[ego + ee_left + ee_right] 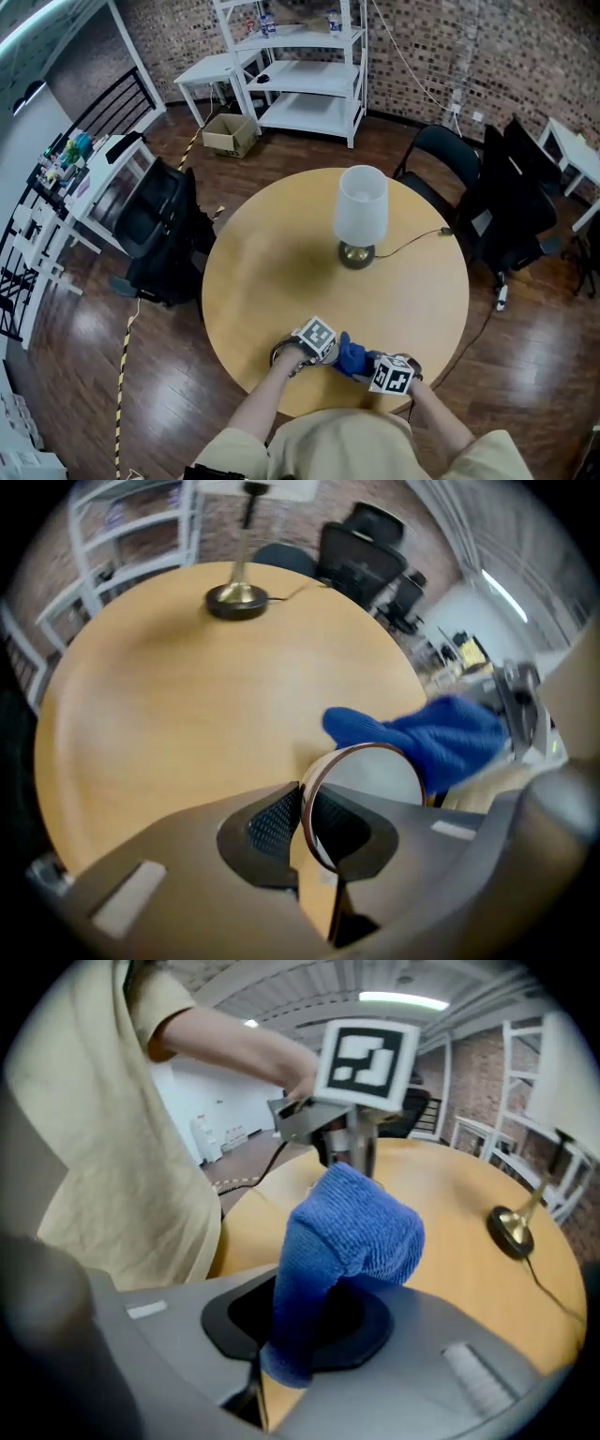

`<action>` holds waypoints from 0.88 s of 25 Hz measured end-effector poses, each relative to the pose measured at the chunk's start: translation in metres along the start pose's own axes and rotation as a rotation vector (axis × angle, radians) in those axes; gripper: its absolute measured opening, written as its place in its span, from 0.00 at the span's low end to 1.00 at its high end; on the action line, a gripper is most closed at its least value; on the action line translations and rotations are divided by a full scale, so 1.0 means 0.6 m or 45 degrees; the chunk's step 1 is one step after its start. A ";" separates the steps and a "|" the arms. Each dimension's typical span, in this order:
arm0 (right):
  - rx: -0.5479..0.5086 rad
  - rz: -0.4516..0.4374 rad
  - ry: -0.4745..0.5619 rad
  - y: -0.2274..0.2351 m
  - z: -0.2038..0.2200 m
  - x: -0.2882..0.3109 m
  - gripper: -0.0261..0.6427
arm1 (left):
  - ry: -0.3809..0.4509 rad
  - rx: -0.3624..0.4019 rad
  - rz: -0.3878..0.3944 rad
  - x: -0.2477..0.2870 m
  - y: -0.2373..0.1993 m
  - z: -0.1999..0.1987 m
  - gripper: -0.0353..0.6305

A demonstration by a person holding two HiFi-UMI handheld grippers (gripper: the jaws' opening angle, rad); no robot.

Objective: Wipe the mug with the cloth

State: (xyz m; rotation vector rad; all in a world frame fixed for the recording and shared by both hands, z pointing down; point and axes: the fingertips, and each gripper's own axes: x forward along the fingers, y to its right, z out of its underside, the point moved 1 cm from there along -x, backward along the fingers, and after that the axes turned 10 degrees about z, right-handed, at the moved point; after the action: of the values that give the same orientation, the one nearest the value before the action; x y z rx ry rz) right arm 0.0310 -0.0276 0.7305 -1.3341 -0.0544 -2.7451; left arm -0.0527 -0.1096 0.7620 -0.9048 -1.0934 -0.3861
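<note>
Left gripper (pixel 302 827): clamped the mug (pixel 375 778) by its rim, tilted for wiping.
Right gripper (pixel 281 1335): pinched the bunched cloth (pixel 352 1227) for rubbing, well apart from the lamp (pixel 360 214).

The round tabletop (pixel 272 272) lies bare over its left half and middle, wide room for either hand to pass. Only the lamp (pixel 361 211) stands on it, past the centre toward the far side, its cord (pixel 412 242) trailing to the right edge. The tight spot is the near rim: the left gripper (pixel 307 829), fingers clamped on the mug (pixel 370 780), and the right gripper (pixel 300 1326), fingers pinching the cloth (pixel 352 1232), sit just beside each other, close against the person's torso (pixel 356 445). A black chair (pixel 159 225) crowds the left edge, more chairs (pixel 506 206) the far right
</note>
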 end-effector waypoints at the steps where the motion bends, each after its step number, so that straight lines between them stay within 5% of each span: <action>1: 0.092 0.038 0.030 0.015 0.010 -0.013 0.15 | -0.063 0.141 -0.043 0.001 0.010 -0.005 0.09; 4: 0.294 0.139 0.088 0.055 0.040 -0.045 0.15 | -0.158 0.491 -0.156 0.011 0.033 -0.025 0.10; 6: 0.343 0.183 0.082 0.073 0.055 -0.061 0.15 | -0.142 0.585 -0.194 0.019 0.045 -0.034 0.09; 8: 0.354 0.212 0.075 0.086 0.063 -0.070 0.15 | -0.071 0.589 -0.217 0.021 0.053 -0.043 0.10; 11: 0.357 0.233 0.082 0.100 0.063 -0.079 0.15 | 0.057 0.522 -0.223 0.015 0.054 -0.047 0.28; 14: 0.348 0.225 0.076 0.108 0.061 -0.089 0.15 | 0.142 0.472 -0.179 0.010 0.059 -0.044 0.23; 17: 0.340 0.239 0.077 0.123 0.059 -0.110 0.15 | 0.123 0.560 -0.224 0.013 0.065 -0.044 0.09; 22: 0.371 0.317 0.088 0.173 0.073 -0.158 0.15 | 0.056 0.670 -0.281 0.026 0.071 -0.054 0.11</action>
State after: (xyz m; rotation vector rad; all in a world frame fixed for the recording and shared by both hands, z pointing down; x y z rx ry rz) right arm 0.1333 -0.1216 0.6821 -1.0884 -0.2543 -2.4585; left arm 0.0022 -0.1069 0.7520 -0.3107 -1.1818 -0.2765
